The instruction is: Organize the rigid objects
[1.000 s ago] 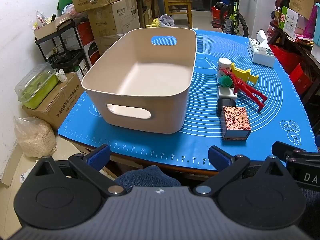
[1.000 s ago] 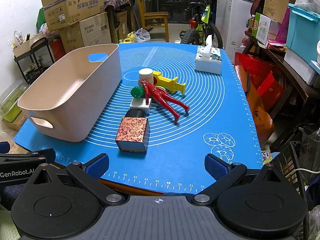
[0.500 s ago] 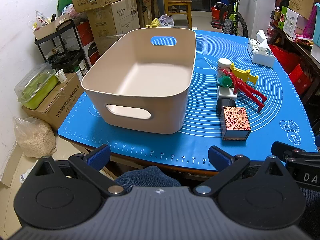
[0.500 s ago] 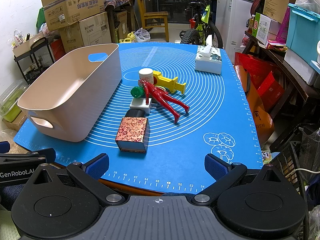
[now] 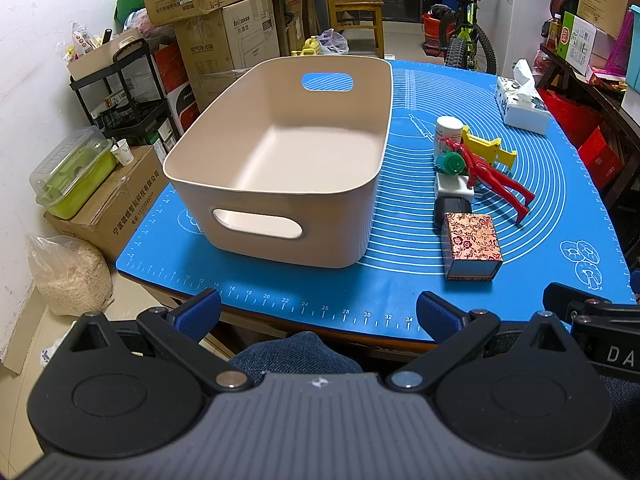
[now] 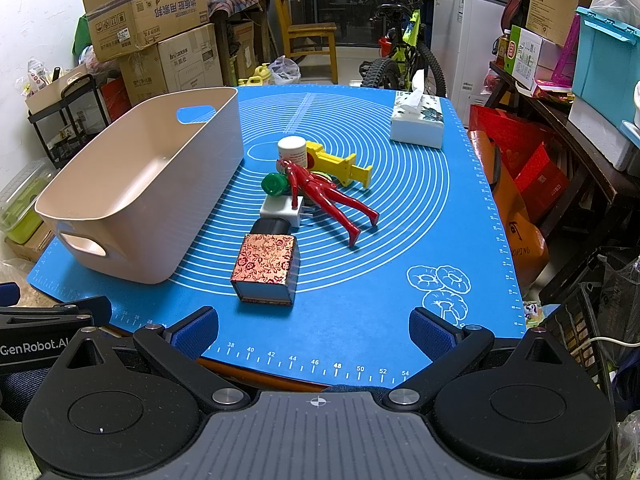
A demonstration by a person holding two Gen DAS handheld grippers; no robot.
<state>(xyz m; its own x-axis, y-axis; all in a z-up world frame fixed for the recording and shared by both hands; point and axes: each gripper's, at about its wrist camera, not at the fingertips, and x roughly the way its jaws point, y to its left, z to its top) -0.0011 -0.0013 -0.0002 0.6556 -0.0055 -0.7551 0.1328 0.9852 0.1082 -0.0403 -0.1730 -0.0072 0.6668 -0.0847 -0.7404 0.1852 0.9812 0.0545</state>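
**Mia:** Down at the bottom of the left wrist view is the left gripper (image 5: 318, 314). Its jaws are wide apart and hold nothing. They sit at the near edge of the table (image 5: 280, 322).

**Ben:** And the right gripper (image 6: 314, 330)?

**Mia:** It is at the bottom of the right wrist view. Its jaws are wide apart too, with nothing in them.

**Ben:** What is that big thing?

**Mia:** A tan bin (image 5: 280, 200). It fills the middle of the left view and sits on the left side of the right view (image 6: 160, 200). It stands on the blue mat (image 6: 420, 280). I see nothing inside it.

**Ben:** Where are the toys?

**Mia:** They all lie on the mat in a bunch, in the middle of the right view, just beside the bin. Closest to the bottom is a red flowery box (image 6: 266, 274). A black block (image 6: 272, 226) touches its far side. Next comes a white plug (image 6: 282, 208). A red toy figure (image 6: 324, 196) lies slanted, and one arm rests on the plug. A green cap (image 6: 274, 183) is by its head. Behind are a white bottle (image 6: 293, 149) and a yellow toy (image 6: 340, 164).

**Ben:** And farther up?

**Mia:** A tissue box (image 6: 417, 124) sits near the upper right of the mat, well apart from the rest.
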